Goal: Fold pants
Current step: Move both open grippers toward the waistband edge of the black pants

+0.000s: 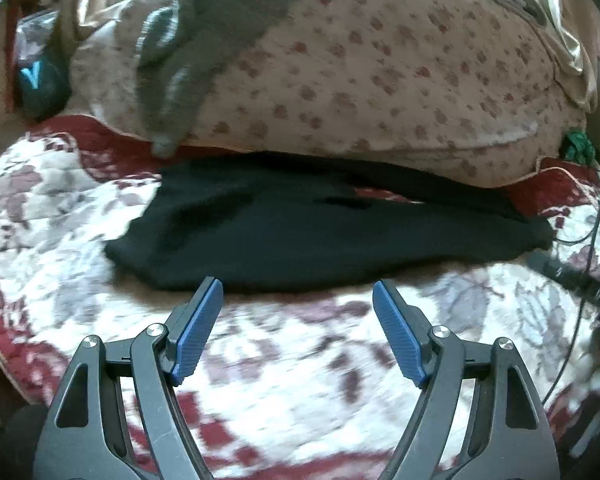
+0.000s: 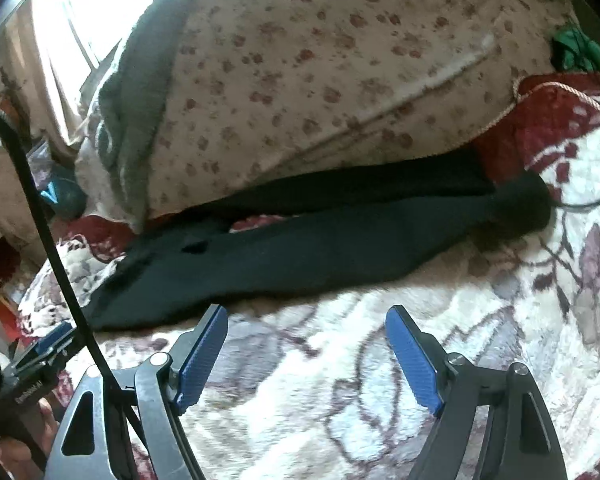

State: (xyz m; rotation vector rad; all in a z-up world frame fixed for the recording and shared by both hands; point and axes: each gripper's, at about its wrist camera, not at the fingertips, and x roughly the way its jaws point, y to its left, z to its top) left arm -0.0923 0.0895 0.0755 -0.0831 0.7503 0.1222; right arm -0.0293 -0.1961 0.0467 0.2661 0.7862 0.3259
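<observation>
The black pants point(image 1: 320, 232) lie stretched across a floral quilt point(image 1: 280, 360), their far edge tucked against a spotted pillow point(image 1: 360, 72) that has a grey cloth point(image 1: 204, 32) draped over its left end. The left gripper point(image 1: 298, 304) hangs just short of the pants' near edge with its blue pads point(image 1: 198, 332) spread wide and nothing between them. The right gripper point(image 2: 306, 332) is equally wide open and empty, over the quilt beside the pants' near edge.
</observation>
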